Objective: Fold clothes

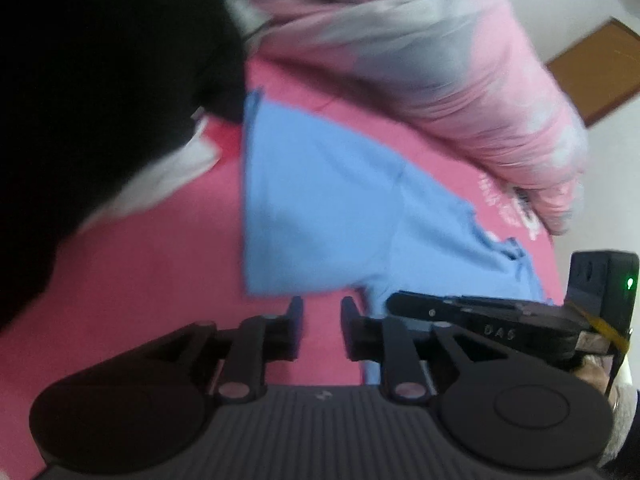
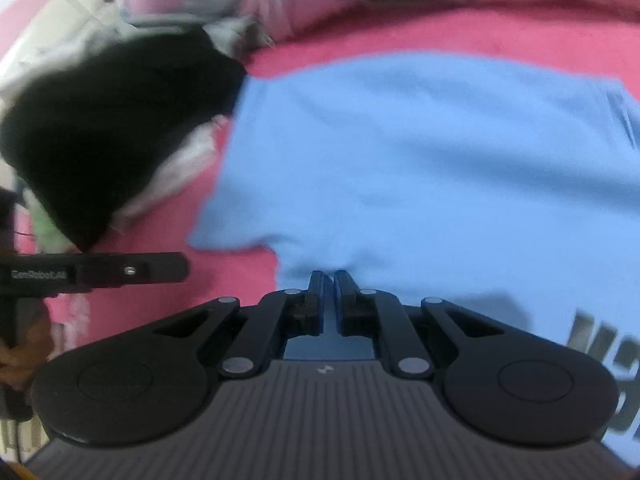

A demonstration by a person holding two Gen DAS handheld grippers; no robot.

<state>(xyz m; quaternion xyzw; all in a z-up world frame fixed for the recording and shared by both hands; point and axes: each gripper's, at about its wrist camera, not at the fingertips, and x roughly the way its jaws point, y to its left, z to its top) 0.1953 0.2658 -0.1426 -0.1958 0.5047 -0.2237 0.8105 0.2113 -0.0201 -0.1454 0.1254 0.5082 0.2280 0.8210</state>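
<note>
A pink sheet (image 1: 140, 264) covers the bed under everything I can see, and both views are blurred. On it lies the light blue T-shirt (image 2: 420, 168), spread mostly flat, with dark printed lettering (image 2: 600, 356) at the near right in my right view. Behind the shirt a pink and grey quilt (image 1: 460, 80) is bunched up along the far side. To the left of the shirt sits a black garment (image 2: 112, 128) in a heap, with something pale grey (image 2: 176, 172) showing beneath its edge.

My right tongs (image 2: 328, 280) are pinched nearly shut at the near hem of the T-shirt, and blue cloth shows in the slim gap between the fingers, so they seem to be gripping that edge. My left tongs (image 1: 322, 308) stand apart with bare pink sheet between the fingers, holding nothing, just beside the shirt's near corner. Each view catches the other tongs from the side, close by.
</note>
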